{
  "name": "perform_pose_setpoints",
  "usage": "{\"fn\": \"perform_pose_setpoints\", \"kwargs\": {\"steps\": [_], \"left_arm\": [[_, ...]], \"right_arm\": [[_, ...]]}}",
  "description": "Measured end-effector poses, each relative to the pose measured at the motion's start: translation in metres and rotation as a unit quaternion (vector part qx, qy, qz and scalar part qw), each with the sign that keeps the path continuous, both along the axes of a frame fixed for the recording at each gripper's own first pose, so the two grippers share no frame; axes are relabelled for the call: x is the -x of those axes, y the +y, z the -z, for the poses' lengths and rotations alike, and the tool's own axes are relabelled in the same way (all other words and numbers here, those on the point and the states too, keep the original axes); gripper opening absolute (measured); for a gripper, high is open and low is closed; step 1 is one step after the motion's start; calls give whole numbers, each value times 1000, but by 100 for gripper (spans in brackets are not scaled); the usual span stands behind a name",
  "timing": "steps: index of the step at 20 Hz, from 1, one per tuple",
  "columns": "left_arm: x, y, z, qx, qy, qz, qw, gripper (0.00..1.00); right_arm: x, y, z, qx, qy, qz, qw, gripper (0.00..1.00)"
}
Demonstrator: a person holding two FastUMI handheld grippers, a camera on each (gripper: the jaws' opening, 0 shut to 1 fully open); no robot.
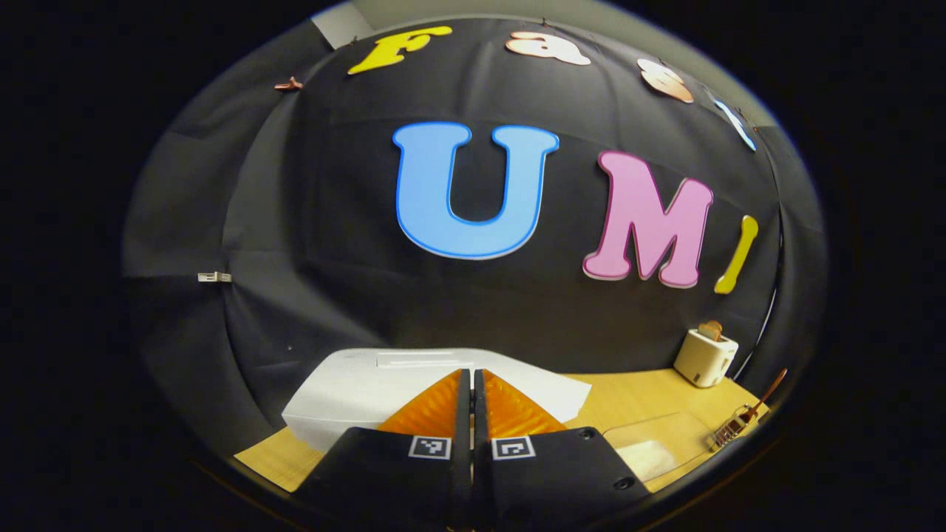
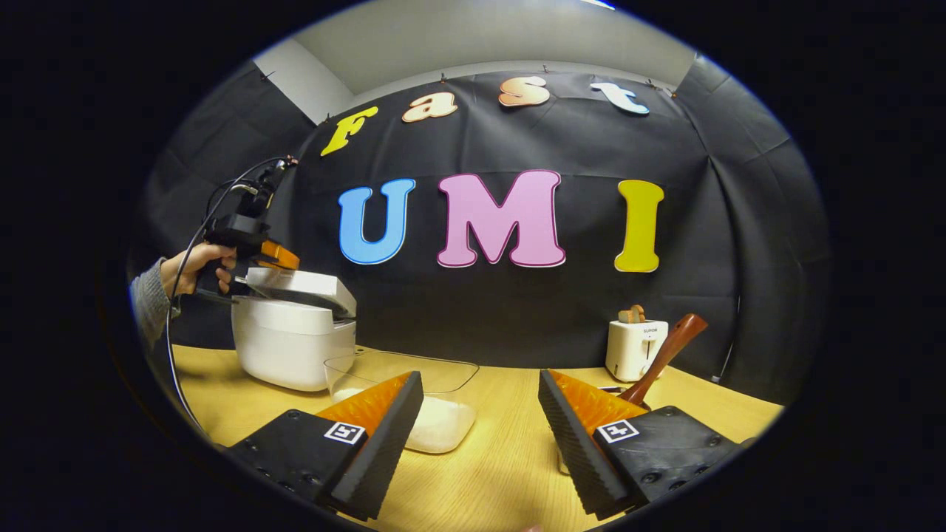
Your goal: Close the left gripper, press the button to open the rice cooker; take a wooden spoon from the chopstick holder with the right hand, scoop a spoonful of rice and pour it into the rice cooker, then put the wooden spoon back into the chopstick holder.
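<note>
While the tabletop point(image 2: 510, 458) takes up most of the lower part of the right gripper view, the rice cooker point(image 2: 292, 336) is the biggest thing on it, sitting toward the far left edge with its lid tipped up a bit, so the button press looks like it's done or nearly done. In that view the left gripper point(image 2: 277, 255) sits right at the lid, held by a hand point(image 2: 199, 270). Its own view shows its fingers pressed together, nothing between them, over the white lid point(image 1: 436, 388).

Next down in size, a clear tub of rice point(image 2: 414, 403) sits near the middle of the tabletop, just in front of the cooker. A toaster point(image 2: 635, 347) stands at the far right edge.

The right gripper point(image 2: 480, 414) is spread wide and holds nothing. What matters for the coming move: the wooden spoon point(image 2: 661, 358) stands just right of it, behind its right finger, handle leaning up and to the right. The chopstick holder point(image 1: 732, 426) shows near the right edge in the left gripper view. The right gripper is clearly the nearer one, so it probably needs to swing right and close across that tilted handle.
</note>
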State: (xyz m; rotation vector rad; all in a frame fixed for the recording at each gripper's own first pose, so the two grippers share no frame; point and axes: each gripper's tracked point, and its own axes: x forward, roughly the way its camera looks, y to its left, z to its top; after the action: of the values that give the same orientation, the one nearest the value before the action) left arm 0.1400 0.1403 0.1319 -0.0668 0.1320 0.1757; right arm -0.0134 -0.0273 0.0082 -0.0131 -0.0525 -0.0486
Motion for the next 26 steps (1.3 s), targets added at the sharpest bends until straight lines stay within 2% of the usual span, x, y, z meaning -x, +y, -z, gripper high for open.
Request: {"fn": "perform_pose_setpoints", "kwargs": {"steps": [3,6,12,13,14,15,16,18,20,21,26], "left_arm": [[-5,8,-27,-22,-53,-19,998,6],[1,8,-52,-17,-104,-26,994,6],[25,2,-62,9,-146,-18,989,6],[30,0,-61,12,-154,-19,988,2],[37,-2,-60,17,-163,-19,986,15],[44,-4,-59,21,-174,-20,984,39],[52,-5,-56,25,-184,-22,982,45],[68,-13,-46,32,-200,-26,979,64],[83,-29,-34,29,-208,-18,977,86],[88,-39,-28,28,-209,-12,978,94],[114,-84,-3,7,-194,35,980,95]], "right_arm": [[3,-7,-6,-6,-9,8,1000,98],[4,-10,-10,-11,-12,6,1000,97],[11,-22,-17,3,-8,14,1000,97],[14,-27,-18,6,-7,21,1000,97],[17,-34,-18,7,-5,27,1000,98],[19,-38,-18,5,-1,32,999,98],[24,-43,-18,2,2,37,999,98],[32,-57,-20,-7,7,49,999,97],[36,-73,-20,-19,13,65,998,97],[36,-84,-18,-27,19,73,997,97],[13,-128,8,-103,58,99,988,98]]}}
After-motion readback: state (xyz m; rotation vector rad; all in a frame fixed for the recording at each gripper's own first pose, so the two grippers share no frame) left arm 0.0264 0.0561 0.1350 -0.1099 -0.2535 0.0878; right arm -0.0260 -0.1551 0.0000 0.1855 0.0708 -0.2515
